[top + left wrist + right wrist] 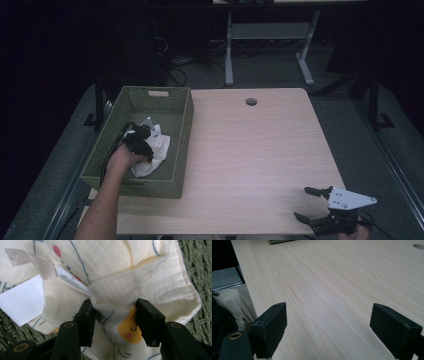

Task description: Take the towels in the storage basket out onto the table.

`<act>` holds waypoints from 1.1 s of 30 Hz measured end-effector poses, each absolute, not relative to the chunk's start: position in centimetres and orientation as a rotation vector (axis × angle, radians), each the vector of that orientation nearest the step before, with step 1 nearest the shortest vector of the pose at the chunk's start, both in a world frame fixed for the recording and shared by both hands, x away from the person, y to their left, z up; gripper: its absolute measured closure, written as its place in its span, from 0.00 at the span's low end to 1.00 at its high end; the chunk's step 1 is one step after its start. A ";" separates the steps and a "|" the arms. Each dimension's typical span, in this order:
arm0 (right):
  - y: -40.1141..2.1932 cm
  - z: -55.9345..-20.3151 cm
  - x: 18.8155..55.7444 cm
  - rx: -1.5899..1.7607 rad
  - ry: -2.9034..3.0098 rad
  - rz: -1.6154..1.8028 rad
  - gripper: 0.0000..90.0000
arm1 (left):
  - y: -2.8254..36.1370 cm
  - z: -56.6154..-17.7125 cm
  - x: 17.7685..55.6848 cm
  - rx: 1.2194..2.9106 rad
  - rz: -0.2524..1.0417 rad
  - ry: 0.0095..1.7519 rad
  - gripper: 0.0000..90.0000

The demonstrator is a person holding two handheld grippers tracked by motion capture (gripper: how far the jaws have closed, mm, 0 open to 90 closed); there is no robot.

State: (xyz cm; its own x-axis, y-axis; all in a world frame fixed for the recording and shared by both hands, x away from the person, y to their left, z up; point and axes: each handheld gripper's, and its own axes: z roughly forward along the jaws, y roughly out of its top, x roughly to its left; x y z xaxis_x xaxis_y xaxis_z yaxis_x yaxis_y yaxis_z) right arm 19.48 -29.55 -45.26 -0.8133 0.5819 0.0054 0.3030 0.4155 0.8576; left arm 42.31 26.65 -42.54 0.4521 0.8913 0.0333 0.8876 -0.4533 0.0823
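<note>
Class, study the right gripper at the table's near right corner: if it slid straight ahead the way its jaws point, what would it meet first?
Probably nothing soon: the right gripper points left over bare table; the green basket may lie farther along.

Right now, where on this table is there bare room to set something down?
The table is bare from the green basket across to its right edge, round hole aside. The right tongs hover open at the near right corner. The basket holds the cloth and left tongs.
</note>
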 end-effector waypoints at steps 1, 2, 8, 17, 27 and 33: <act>-29.6 -45.3 19.5 0.768 2.381 1.353 0.15 | 26.8 -42.5 42.3 2.628 0.107 1.611 0.60; -29.6 -45.3 19.5 0.768 2.381 1.353 0.15 | 26.8 -42.5 42.3 2.628 0.107 1.611 0.61; -29.6 -45.3 19.5 0.764 2.381 1.354 0.15 | 27.0 -42.4 42.4 2.628 0.136 1.619 0.74; -29.8 -45.4 19.6 0.780 2.379 1.360 0.15 | 27.4 -42.3 42.3 2.598 0.113 1.611 0.82; -29.9 -45.5 19.7 0.812 2.355 1.364 0.15 | 27.4 -41.2 41.8 2.568 0.134 1.537 0.85; -29.8 -45.5 19.6 0.823 2.339 1.384 0.15 | 27.2 -40.0 40.8 2.421 0.107 1.492 0.85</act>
State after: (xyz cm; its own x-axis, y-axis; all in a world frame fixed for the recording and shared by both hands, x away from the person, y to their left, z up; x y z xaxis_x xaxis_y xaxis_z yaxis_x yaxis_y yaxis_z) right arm 19.57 -29.84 -45.45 -0.7907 0.6114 0.0309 0.3217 0.3719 0.8708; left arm 40.82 27.24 -39.96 0.4594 0.8837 -0.0901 0.8616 -0.4187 0.2868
